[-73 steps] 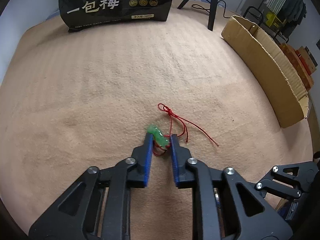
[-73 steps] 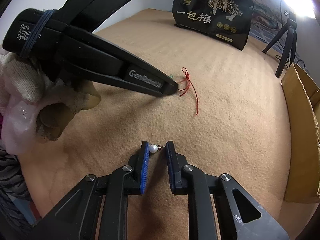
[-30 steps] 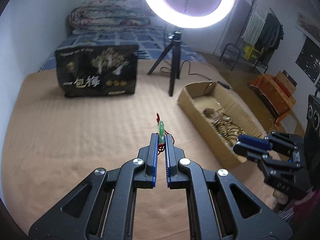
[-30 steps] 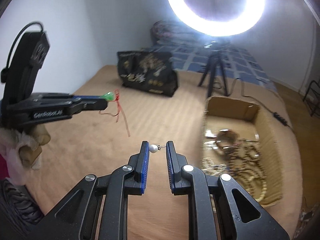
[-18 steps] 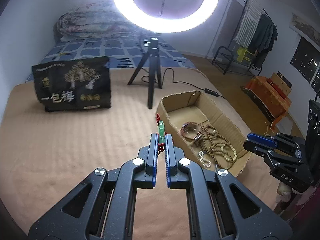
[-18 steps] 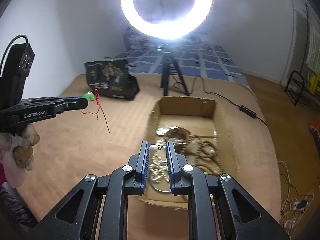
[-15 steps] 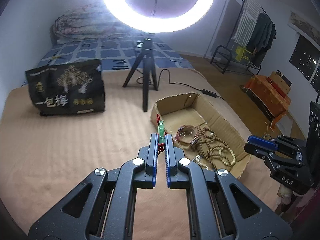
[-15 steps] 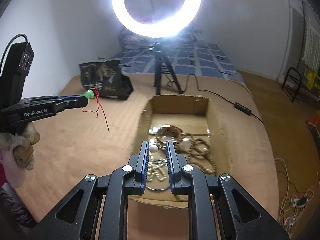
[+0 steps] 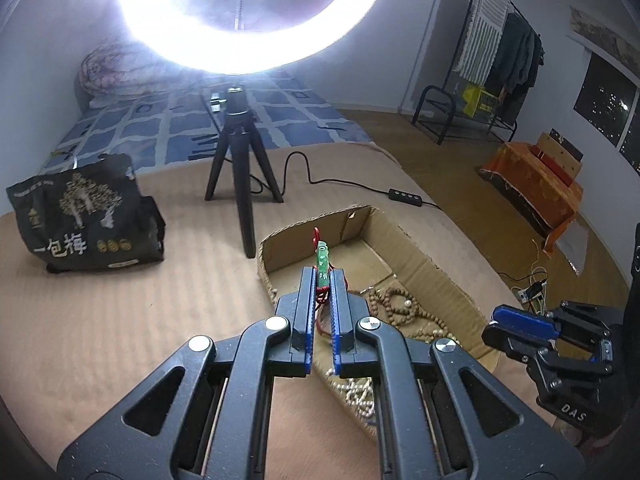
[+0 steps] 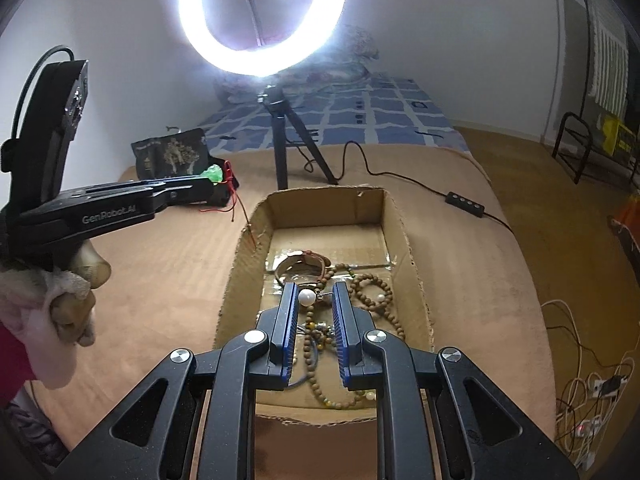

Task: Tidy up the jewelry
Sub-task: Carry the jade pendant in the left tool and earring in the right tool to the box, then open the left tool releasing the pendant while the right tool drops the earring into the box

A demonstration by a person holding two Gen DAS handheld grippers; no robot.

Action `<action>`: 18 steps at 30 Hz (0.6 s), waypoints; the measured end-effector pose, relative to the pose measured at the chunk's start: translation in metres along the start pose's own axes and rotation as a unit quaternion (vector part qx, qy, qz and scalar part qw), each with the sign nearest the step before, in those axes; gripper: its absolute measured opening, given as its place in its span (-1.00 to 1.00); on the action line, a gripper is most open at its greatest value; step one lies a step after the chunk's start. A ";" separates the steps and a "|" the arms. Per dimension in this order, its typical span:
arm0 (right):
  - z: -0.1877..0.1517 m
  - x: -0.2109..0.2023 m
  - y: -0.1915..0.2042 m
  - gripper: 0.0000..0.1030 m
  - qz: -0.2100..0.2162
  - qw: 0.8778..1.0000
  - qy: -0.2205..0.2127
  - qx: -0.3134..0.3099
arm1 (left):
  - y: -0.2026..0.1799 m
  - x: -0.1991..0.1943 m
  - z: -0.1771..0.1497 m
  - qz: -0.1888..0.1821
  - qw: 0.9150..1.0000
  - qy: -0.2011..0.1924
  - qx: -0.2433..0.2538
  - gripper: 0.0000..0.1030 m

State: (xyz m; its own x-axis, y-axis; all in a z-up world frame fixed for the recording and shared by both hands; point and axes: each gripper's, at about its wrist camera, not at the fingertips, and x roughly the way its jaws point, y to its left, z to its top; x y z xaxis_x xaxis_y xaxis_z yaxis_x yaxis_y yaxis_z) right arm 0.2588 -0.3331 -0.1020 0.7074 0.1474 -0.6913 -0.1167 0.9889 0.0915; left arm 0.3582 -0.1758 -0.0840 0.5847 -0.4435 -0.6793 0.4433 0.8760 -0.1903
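My left gripper (image 9: pixel 322 278) is shut on a green pendant (image 9: pixel 322 263) with a red cord. It holds the pendant in the air over the left end of a cardboard box (image 9: pixel 420 248). From the right wrist view the left gripper (image 10: pixel 208 188) sits left of the box (image 10: pixel 240 268), and the red cord (image 10: pixel 236 204) hangs to the box rim. My right gripper (image 10: pixel 316 295) is shut on a pearl earring (image 10: pixel 307 297), held above the box's near half. Wooden bead strings (image 10: pixel 372 284) and a bracelet (image 10: pixel 300 262) lie in the box.
A ring light on a black tripod (image 9: pixel 240 184) stands just behind the box, with its cable and switch (image 10: pixel 466 202) trailing right. A black snack bag (image 9: pixel 80 224) stands at the back left of the tan blanket (image 9: pixel 100 320). The floor with wires (image 10: pixel 592 384) lies to the right.
Both grippers rose from the blanket with their pieces and swung right to the box. In the last half second both moved closer over the box.
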 end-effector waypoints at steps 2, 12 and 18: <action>0.000 0.001 -0.004 -0.71 -0.003 1.000 -0.001 0.003 | -0.003 0.006 0.003 0.000 1.000 0.001 0.002 -0.91; 0.000 0.006 -0.010 -0.70 -0.004 1.000 0.004 0.004 | -0.015 0.028 0.013 -0.001 1.000 0.006 0.007 -0.91; 0.000 0.007 -0.012 -0.70 -0.005 1.000 0.004 0.006 | -0.021 0.036 0.014 0.000 1.000 0.012 0.009 -0.91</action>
State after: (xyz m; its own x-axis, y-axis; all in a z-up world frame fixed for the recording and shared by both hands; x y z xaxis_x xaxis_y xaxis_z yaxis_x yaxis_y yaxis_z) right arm 0.2655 -0.3436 -0.1082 0.7030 0.1369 -0.6979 -0.1011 0.9906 0.0924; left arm 0.3802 -0.2127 -0.0947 0.5683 -0.4386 -0.6962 0.4554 0.8724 -0.1778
